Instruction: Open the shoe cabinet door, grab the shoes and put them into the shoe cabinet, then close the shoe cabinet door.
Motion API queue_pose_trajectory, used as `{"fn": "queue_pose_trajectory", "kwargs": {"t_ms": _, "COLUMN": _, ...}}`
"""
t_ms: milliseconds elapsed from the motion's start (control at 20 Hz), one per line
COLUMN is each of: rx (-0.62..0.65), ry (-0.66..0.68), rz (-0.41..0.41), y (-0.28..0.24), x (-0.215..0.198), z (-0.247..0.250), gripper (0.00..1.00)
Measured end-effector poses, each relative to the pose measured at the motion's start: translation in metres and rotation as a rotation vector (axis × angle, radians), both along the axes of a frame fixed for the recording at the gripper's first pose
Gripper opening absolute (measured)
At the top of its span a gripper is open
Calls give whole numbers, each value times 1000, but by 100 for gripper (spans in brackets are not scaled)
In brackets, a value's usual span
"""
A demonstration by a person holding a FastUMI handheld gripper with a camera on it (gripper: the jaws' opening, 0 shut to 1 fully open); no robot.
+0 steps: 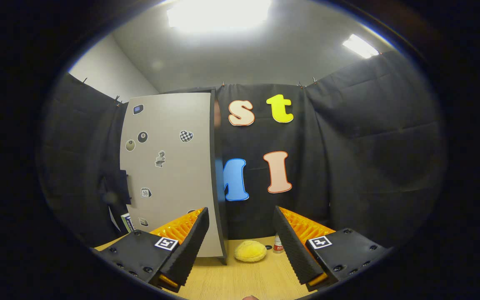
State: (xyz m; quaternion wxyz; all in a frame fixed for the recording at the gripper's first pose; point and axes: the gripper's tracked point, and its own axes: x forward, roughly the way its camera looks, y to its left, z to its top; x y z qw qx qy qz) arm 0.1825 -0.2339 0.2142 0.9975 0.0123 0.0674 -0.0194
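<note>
low over table [240, 279] | faces cabinet door [169, 166] | near

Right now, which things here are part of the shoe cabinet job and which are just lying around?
Job:
- shoe cabinet door, ahead of the left finger
- tongs, open, holding nothing

Lying about:
- yellow plush thing on the table
- small bottle beside it

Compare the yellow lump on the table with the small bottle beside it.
The yellow lump is low, rounded and soft-looking; the small bottle is narrow and stands upright. The lump is much wider than the bottle. The lump lies in full sight between the fingers of the open claw; the bottle is partly hidden behind one finger. Both rest on the wooden table, near the grey cabinet door.
</note>
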Motion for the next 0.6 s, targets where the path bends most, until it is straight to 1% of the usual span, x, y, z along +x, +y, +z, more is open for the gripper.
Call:
{"fn": "queue_pose_trajectory", "kwargs": {"t_ms": 400, "rx": -4, "ry": -2, "rz": 2, "y": -5, "x": -2, "z": 4, "gripper": 97}}
{"fn": "queue_pose_trajectory", "kwargs": {"t_ms": 600, "rx": 23, "ry": -8, "rz": 15, "y": -2, "x": -6, "z": 9, "gripper": 98}}
